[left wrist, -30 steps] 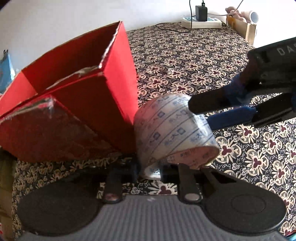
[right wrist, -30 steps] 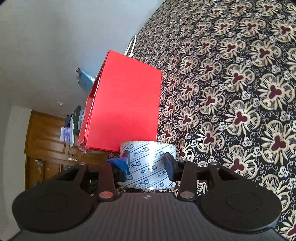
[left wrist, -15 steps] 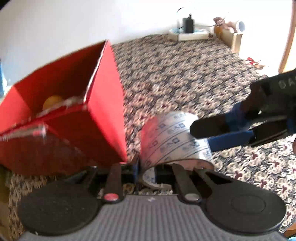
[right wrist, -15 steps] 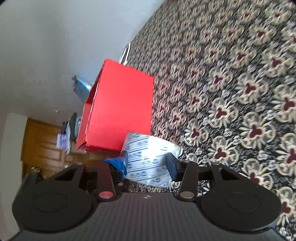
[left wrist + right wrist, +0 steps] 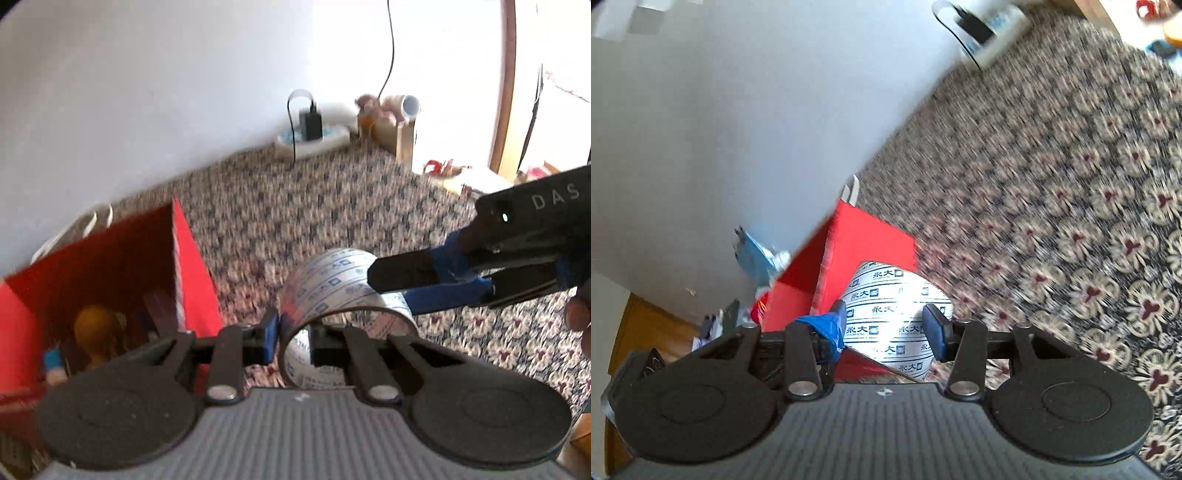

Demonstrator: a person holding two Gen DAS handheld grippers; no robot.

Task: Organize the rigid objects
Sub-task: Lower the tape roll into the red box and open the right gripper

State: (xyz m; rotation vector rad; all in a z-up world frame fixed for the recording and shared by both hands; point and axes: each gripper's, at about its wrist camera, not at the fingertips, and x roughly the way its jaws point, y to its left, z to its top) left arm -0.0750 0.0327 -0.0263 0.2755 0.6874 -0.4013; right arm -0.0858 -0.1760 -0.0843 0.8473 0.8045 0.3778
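Currently the left gripper (image 5: 291, 341) pinches the wall of the tape roll (image 5: 341, 291), one finger inside the ring, holding it above the patterned cloth (image 5: 332, 206) beside the open red box (image 5: 110, 266). Right gripper (image 5: 886, 325) straddles the roll, jaws wide, pads apparently clear.

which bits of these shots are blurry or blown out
Left wrist view: the patterned cloth and red box are smeared by motion, the far right by the doorway is washed out white, while the tape roll stays fairly sharp. Right wrist view: the cloth streaks diagonally, but the print on the tape roll is readable; both views bend at the edges.
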